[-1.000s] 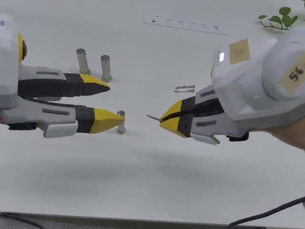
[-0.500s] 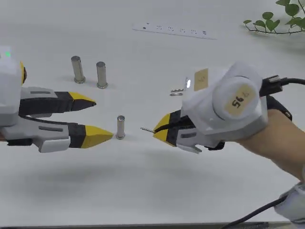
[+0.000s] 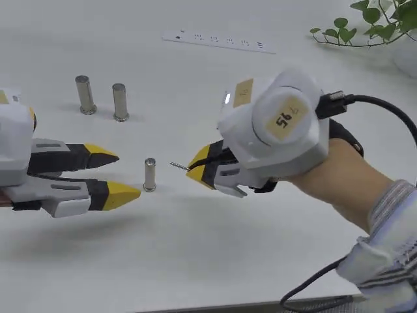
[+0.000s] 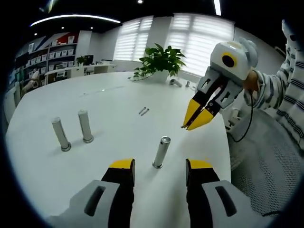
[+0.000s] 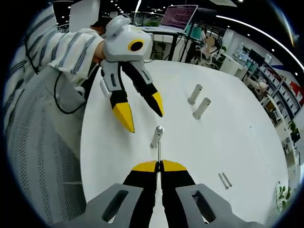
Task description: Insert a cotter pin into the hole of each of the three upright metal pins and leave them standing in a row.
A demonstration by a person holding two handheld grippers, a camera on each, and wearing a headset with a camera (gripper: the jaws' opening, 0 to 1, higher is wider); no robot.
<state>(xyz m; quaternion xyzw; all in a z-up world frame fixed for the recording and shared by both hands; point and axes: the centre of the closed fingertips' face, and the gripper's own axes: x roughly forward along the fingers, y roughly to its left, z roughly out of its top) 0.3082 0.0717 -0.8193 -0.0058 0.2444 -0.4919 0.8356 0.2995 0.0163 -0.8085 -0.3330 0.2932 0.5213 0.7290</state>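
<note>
Cotter pin (image 3: 179, 167) pinched in the right gripper (image 3: 191, 171), pointing at the lone metal pin (image 3: 150, 174), not in its hole yet

Head view: the right gripper sits mid-frame, clamped tight on the cotter pin, whose tip stops just short of the lone metal pin; the left gripper (image 3: 128, 175) comes in from the left edge with jaws spread, holding nothing, near that pin, and the two other metal pins (image 3: 120, 102) stand upright side by side in the upper left on the white table (image 3: 195, 248). Left gripper view: its own jaws gape at the bottom with the lone metal pin (image 4: 161, 152) just above the gap, right gripper (image 4: 192, 124) at centre right, spare cotter pins (image 4: 143, 111) further up. Right gripper view: closed jaws at the bottom, the cotter pin (image 5: 159, 149) runs straight up toward the lone metal pin (image 5: 157, 137), left gripper (image 5: 145, 121) upper left.
</note>
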